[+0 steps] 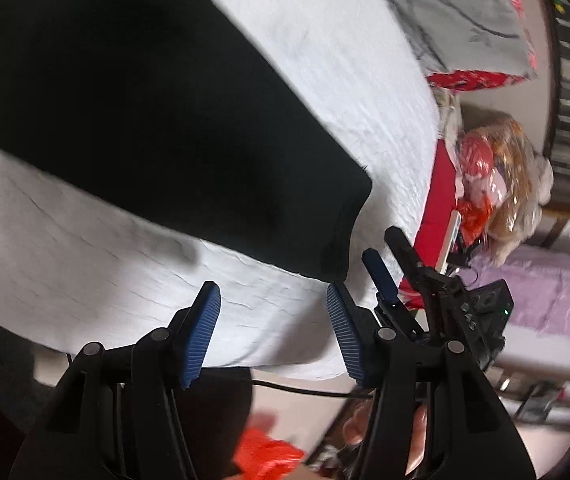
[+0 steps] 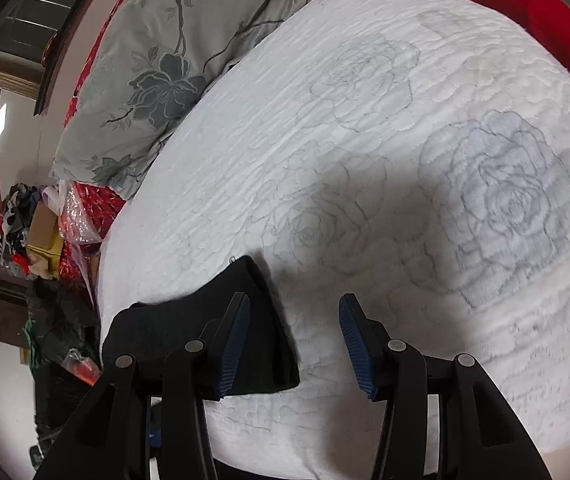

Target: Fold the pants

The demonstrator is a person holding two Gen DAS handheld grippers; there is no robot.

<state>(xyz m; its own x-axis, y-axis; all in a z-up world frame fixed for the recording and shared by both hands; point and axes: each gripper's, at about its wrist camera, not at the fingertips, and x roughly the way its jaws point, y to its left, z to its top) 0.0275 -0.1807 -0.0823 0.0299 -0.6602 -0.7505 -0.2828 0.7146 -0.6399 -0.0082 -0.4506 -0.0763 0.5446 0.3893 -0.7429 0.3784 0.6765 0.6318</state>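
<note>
Left hand-held gripper (image 1: 273, 328) has its blue ribbed pads spread, holding nothing; the black fabric pants (image 1: 145, 120) lie just ahead of it on the white quilted bed cover (image 1: 365, 92). Right hand-held gripper (image 2: 295, 346) is spread too, with what seems the pants' end (image 2: 205, 328) under its left finger.

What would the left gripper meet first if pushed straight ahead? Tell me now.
Probably the white quilt on the bed: the open left gripper points at bare quilt just short of the black pants. The pants' hem lies slightly beyond and right. Depth is unclear.
</note>
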